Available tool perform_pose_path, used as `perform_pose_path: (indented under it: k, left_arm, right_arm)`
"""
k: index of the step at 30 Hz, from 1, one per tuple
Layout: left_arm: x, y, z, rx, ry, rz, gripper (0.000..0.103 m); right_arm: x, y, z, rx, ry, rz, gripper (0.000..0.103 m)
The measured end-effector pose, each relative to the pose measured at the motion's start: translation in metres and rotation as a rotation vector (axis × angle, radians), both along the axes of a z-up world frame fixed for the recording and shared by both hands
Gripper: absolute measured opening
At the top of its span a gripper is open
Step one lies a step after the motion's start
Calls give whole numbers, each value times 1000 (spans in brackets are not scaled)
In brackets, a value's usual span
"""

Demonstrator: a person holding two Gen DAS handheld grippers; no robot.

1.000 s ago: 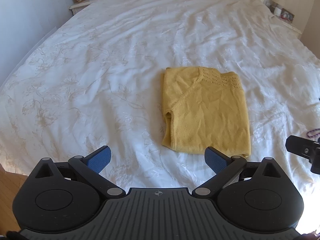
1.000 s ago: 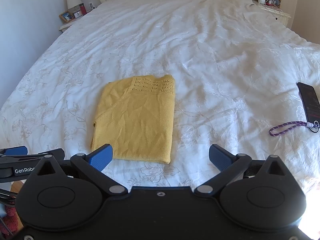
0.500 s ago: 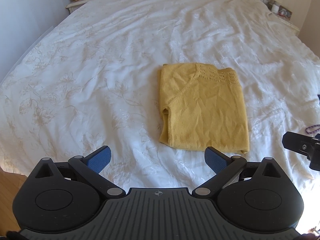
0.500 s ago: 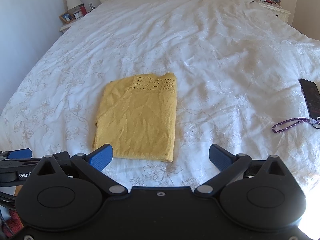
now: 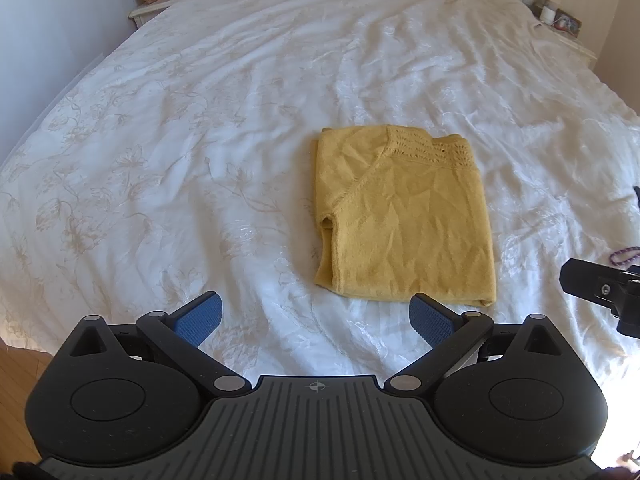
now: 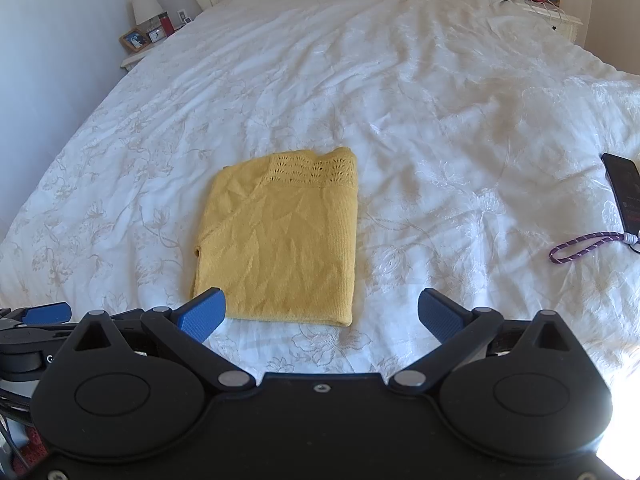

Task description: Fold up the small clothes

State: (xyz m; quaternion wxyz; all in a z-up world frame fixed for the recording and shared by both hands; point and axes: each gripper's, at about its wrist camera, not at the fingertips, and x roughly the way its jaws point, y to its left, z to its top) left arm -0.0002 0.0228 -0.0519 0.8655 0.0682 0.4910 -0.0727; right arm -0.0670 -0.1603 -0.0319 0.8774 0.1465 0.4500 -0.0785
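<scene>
A yellow knit top lies folded into a flat rectangle on the white bedspread; it also shows in the right wrist view. My left gripper is open and empty, just short of the top's near edge, a little left of it. My right gripper is open and empty, near the top's front right corner. The right gripper's body shows at the right edge of the left wrist view. The left gripper's blue tip shows at the left edge of the right wrist view.
A black phone and a purple cord lie on the bed to the right. Nightstands with a lamp and frames stand at the far left and far right. Wood floor shows below the bed's near left edge.
Both grippers have drawn back and up a little from the folded top, so it sits slightly farther away in both views. The top has not moved.
</scene>
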Motion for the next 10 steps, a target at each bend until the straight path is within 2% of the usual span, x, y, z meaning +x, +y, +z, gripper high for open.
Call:
perform_pose_path:
  k: [10]
  left_arm:
    - [1,-3,-1,2,-6,-14,101]
  right_arm:
    - [2,1,-3,20,4,-10,102]
